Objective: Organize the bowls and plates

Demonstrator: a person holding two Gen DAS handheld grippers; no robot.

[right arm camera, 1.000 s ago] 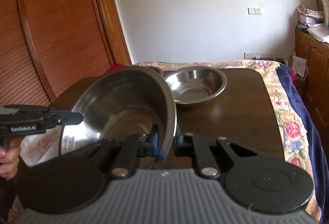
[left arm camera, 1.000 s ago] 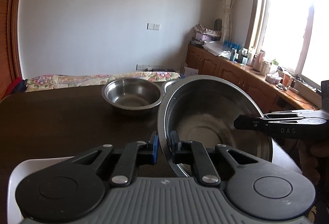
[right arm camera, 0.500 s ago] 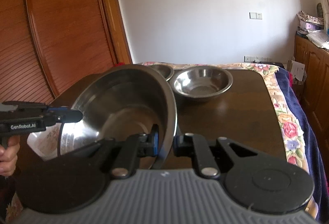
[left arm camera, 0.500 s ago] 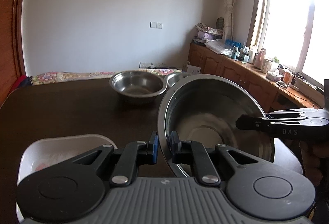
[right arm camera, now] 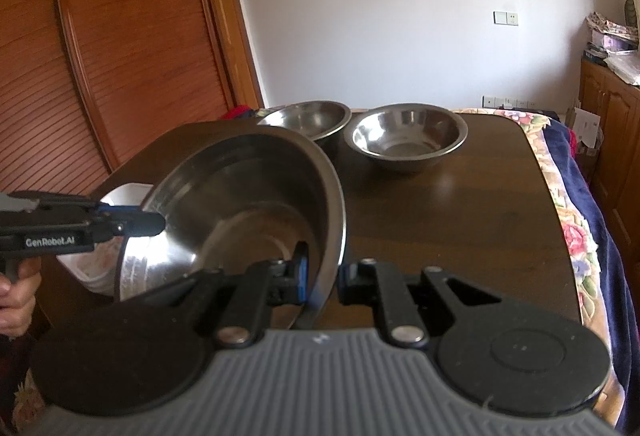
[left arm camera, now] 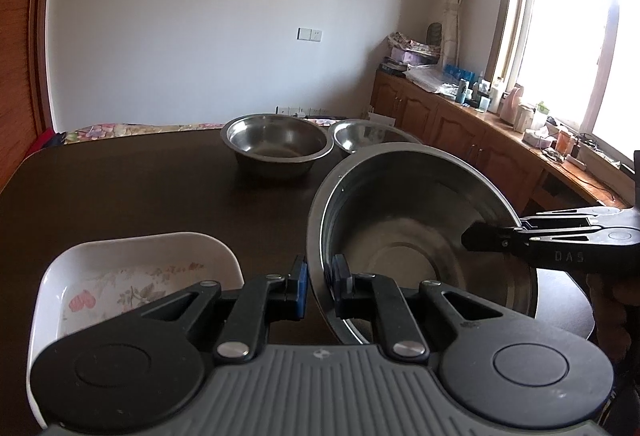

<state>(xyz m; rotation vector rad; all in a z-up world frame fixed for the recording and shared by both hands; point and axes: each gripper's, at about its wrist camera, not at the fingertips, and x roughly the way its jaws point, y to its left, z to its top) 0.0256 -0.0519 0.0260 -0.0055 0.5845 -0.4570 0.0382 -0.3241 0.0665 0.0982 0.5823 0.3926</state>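
Observation:
A large steel bowl (left arm camera: 404, 236) hangs above the dark table, held at opposite rims by both grippers. My left gripper (left arm camera: 319, 286) is shut on its near-left rim; it also shows in the right wrist view (right arm camera: 154, 222). My right gripper (right arm camera: 322, 286) is shut on the bowl's (right arm camera: 240, 212) right rim; it also shows in the left wrist view (left arm camera: 470, 238). Two smaller steel bowls (left arm camera: 278, 144) (left arm camera: 368, 134) stand side by side at the table's far end. A white floral square dish (left arm camera: 132, 276) lies under my left gripper.
The dark wooden table (left arm camera: 120, 196) has a floral cloth (right arm camera: 568, 228) along its right edge. Wooden cabinets (left arm camera: 460, 124) with clutter run under the window at right. A slatted wooden door (right arm camera: 100, 56) stands at left.
Both grippers have drawn the large bowl back toward the near end of the table. The two small bowls look farther away and the white dish has come into view.

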